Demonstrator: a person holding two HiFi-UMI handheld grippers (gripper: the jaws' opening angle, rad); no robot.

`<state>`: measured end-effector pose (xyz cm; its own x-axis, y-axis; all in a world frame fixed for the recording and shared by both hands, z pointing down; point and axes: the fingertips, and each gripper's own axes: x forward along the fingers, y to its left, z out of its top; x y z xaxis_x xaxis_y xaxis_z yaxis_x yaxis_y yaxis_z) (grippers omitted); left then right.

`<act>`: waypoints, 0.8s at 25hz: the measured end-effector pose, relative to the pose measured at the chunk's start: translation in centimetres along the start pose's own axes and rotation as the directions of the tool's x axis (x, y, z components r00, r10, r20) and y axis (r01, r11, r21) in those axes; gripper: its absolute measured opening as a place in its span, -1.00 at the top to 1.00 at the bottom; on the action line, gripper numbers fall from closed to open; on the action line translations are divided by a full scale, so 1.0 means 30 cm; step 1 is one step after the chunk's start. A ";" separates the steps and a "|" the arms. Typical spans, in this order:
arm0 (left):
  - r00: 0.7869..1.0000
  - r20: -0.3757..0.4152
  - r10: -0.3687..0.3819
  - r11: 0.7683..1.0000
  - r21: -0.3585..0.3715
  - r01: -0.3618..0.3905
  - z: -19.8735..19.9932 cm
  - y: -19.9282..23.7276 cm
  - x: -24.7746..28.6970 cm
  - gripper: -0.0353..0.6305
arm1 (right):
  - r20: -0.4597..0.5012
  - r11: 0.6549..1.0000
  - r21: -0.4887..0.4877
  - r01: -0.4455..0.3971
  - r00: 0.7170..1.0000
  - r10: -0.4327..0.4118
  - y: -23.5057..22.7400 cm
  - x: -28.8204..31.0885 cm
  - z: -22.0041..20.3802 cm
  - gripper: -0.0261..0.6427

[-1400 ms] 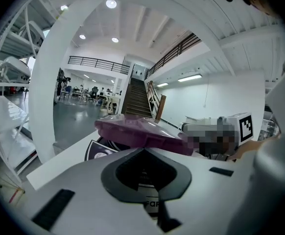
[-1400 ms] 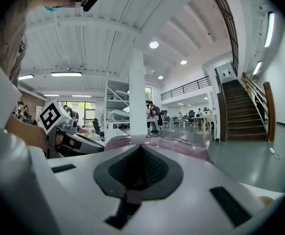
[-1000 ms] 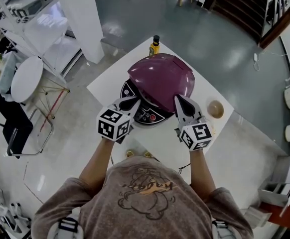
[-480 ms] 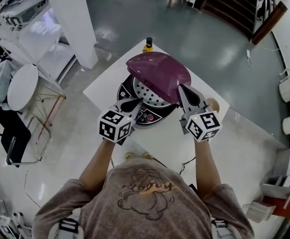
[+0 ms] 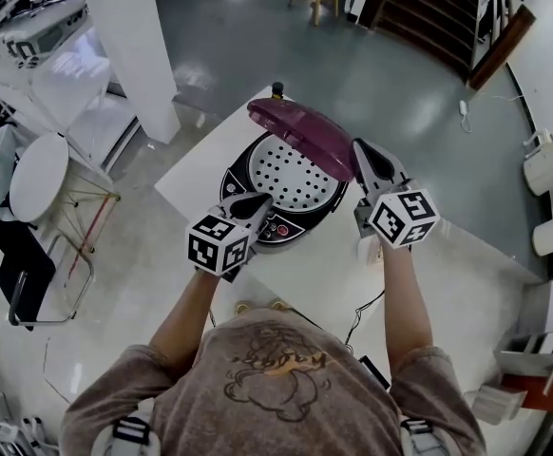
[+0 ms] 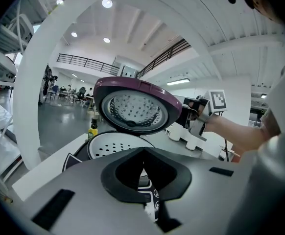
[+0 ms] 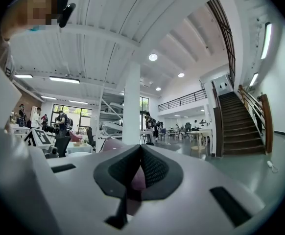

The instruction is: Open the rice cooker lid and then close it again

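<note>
One rice cooker [image 5: 237, 180] sits on the white table [image 5: 329, 259], its purple lid [image 5: 300, 133] tilted up at the near edge over the perforated inner plate [image 5: 291, 174]. Your right hand-held gripper [image 5: 363, 158] pinches the lid's rim at the cooker's right side. Your left hand-held gripper [image 5: 257, 201] hovers at the cooker's front left by the control panel [image 5: 282, 226], jaws pressed together on nothing. A small bottle [image 5: 277, 90] stands just behind the cooker.
</note>
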<state>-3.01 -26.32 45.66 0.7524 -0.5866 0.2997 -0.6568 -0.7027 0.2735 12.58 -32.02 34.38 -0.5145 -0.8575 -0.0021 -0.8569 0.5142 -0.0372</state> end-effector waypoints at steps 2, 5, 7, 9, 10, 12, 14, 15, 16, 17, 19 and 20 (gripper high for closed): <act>1.000 0.004 0.002 1.000 0.001 -0.002 0.006 0.004 -0.001 0.83 | 0.007 1.000 -0.019 0.014 1.000 -0.014 -0.021 0.010 0.026 0.91; 1.000 0.013 0.003 1.000 0.002 -0.003 0.016 0.007 -0.001 0.83 | 0.021 0.999 -0.024 0.034 0.999 -0.034 -0.062 0.025 0.060 0.91; 1.000 0.015 0.001 1.000 0.002 -0.001 0.017 0.006 -0.001 0.83 | 0.027 0.999 -0.015 0.044 0.999 -0.044 -0.090 0.032 0.077 0.91; 1.000 0.016 -0.001 1.000 0.000 0.001 0.018 0.005 0.000 0.83 | 0.027 0.999 -0.013 0.051 0.998 -0.051 -0.115 0.040 0.087 0.91; 1.000 0.017 -0.002 1.000 0.000 0.002 0.018 0.005 0.000 0.83 | 0.024 0.998 -0.016 0.054 0.998 -0.054 -0.127 0.044 0.090 0.91; 1.000 0.020 -0.004 1.000 0.000 0.004 0.018 0.004 0.000 0.83 | 0.015 0.998 -0.029 0.059 0.998 -0.059 -0.149 0.052 0.092 0.91; 1.000 0.023 -0.005 1.000 -0.001 0.005 0.020 0.005 -0.001 0.83 | 0.005 0.997 -0.045 0.064 0.998 -0.064 -0.168 0.058 0.093 0.91; 1.000 0.024 -0.005 1.000 -0.002 0.005 0.020 0.006 -0.001 0.83 | 0.000 0.996 -0.051 0.067 0.998 -0.067 -0.179 0.062 0.093 0.91; 1.000 0.024 -0.005 1.000 -0.002 0.005 0.021 0.007 0.001 0.83 | -0.004 0.996 -0.054 0.069 0.998 -0.070 -0.192 0.065 0.093 0.91; 1.000 0.024 -0.005 1.000 -0.003 0.005 0.020 0.008 0.003 0.83 | -0.006 0.996 -0.054 0.071 0.997 -0.072 -0.205 0.068 0.092 0.91; 1.000 0.024 -0.003 1.000 -0.006 0.003 0.018 0.009 0.006 0.83 | -0.007 0.996 -0.045 0.075 0.997 -0.075 -0.230 0.073 0.094 0.91; 1.000 0.024 -0.002 1.000 -0.007 0.002 0.018 0.010 0.007 0.83 | -0.008 0.996 -0.040 0.077 0.997 -0.077 -0.243 0.075 0.094 0.91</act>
<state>-3.01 -26.86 45.32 0.7543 -0.5950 0.2773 -0.6559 -0.7009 0.2802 17.76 -37.75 31.82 -0.4469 -0.8945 0.0084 -0.8946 0.4469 0.0027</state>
